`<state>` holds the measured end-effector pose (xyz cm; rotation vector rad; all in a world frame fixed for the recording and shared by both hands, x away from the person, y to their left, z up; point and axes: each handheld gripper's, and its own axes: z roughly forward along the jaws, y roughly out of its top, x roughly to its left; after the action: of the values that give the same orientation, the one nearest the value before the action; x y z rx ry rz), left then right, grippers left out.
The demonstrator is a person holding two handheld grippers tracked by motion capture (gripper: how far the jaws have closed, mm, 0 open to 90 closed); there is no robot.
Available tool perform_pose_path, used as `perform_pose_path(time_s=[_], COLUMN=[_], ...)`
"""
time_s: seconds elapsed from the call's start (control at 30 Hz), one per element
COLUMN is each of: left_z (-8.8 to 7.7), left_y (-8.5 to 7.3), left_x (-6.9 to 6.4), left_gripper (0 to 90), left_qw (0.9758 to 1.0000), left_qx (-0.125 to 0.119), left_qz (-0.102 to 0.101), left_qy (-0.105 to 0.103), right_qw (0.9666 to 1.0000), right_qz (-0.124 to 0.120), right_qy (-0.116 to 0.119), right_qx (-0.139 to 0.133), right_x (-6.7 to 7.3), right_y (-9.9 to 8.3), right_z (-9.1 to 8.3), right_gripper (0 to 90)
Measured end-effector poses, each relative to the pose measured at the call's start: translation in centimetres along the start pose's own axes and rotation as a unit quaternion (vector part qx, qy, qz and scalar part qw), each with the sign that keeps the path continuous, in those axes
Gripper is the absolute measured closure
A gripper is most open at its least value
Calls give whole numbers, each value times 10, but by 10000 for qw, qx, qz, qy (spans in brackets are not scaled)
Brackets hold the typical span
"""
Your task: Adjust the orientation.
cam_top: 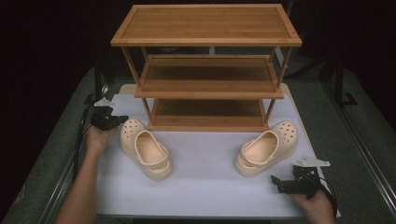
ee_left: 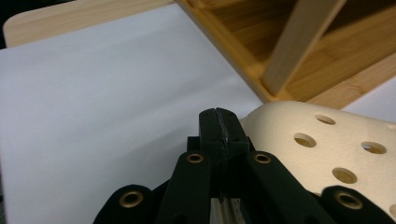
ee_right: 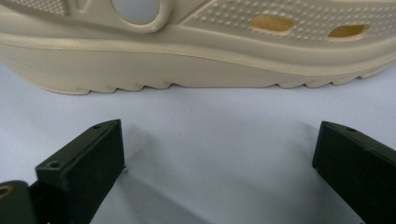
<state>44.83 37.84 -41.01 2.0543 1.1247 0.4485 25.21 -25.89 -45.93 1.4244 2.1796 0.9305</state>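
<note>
The left gripper [cam_top: 109, 120] has its jaws pressed together with nothing between them, its tips just beside the toe of the left clog [cam_top: 144, 148]. Coming in like that, it can only nudge the clog; my guess is a push would skid it across the white sheet [cam_top: 205, 158] toward the rack [cam_top: 208, 70] instead of getting a hold. The jaws would need to spread first.

The right gripper [cam_top: 280, 183] sits with jaws spread wide, the right clog [cam_top: 267, 148] a little ahead of it and apart. The risk there is closing on the thick sole edge, which looks rounded and could squirt out of the pads.

The left gripper view shows the meeting line of the shut jaws and the clog's [ee_left: 327, 149] vent holes right beside them, which the high view blurs. The right gripper view shows the bare gap between the jaws and the clog's [ee_right: 196, 56] side, with its strap rivet. The high view alone gives both clogs, toes toward the rack's lowest shelf.
</note>
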Motion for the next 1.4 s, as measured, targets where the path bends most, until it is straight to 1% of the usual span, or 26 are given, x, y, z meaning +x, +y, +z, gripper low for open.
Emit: perform_pose_path(time_s=[0.13,0.17,0.2,0.23,0.27,0.3,0.37,0.4,0.43,0.47,0.53,0.63,0.67,0.7,0.73,0.77,0.83,0.87,0.9,0.97,1.1,1.23,1.3,1.33,1.37,1.4], left_z=[-2,-2,-2,-2,-2,-2,-2,-2,-3,-3,-3,-3,-2,-2,-1,-1,-2,-2,-3,-4,-4,-4,-9,-18,-18,-30], left_y=[-2,-2,-2,-2,-2,-2,-2,-2,-3,-3,-3,-3,-3,-3,-3,-3,-4,-4,-5,-5,-5,-5,-5,-4,-4,-8], left_x=[-12,-12,-18,-18,-23,-23,-28,-32,-37,-37,-45,-51,-56,-56,-62,-62,-69,-69,-74,-79,-83,-81,-79,-76,-76,-75], left_gripper=[900,900,900,900,900,900,900,900,900,900,900,900,900,900,900,900,900,900,900,900,900,900,900,900,900,900], left_qw=[10000,10000,9999,9999,9998,9998,9998,9997,9996,9996,9995,9994,9989,9989,9988,9988,9985,9985,9983,9980,9978,9976,9977,9981,9981,9984], left_qx=[8,8,40,40,51,51,45,52,58,58,56,69,81,81,83,83,105,105,112,137,146,158,115,38,38,-47], left_qz=[60,60,106,106,144,144,155,169,181,181,207,241,266,266,314,314,342,342,350,401,463,466,447,406,406,367], left_qy=[-38,-38,-54,-54,-89,-89,-132,-139,-199,-199,-241,-248,-364,-364,-368,-368,-418,-418,-450,-463,-457,-491,-499,-454,-454,-424], right_qw=[10000,10000,10000,10000,10000,10000,10000,10000,10000,10000,10000,10000,10000,10000,10000,10000,10000,10000,10000,10000,10000,10000,10000,10000,10000,10000], right_qz=[-2,-3,-2,-2,-3,-3,-3,-5,-5,-5,-5,-7,-5,-5,0,0,0,0,-1,-1,-3,0,3,-12,-8,-7], right_qy=[-3,-4,-4,-4,-5,-5,-4,-4,-7,-7,-5,-5,-4,-4,-1,-1,2,2,1,0,0,-10,-9,-10,-9,-6], right_qx=[4,4,3,3,4,4,5,6,8,8,6,7,6,6,6,6,5,5,7,7,8,22,21,11,11,10], right_x=[0,0,0,0,0,0,0,0,0,0,0,0,0,0,0,0,0,0,0,0,0,1,1,0,0,0], right_y=[0,0,0,0,0,0,0,0,0,0,0,0,0,0,0,0,0,0,0,0,0,0,0,0,0,0], right_z=[0,0,0,0,0,0,0,0,0,0,0,0,0,0,0,0,0,0,0,0,0,0,0,0,0,0], right_gripper=[17,17,17,17,17,17,17,17,17,17,17,17,17,17,17,17,17,17,17,17,17,17,17,17,17,17])
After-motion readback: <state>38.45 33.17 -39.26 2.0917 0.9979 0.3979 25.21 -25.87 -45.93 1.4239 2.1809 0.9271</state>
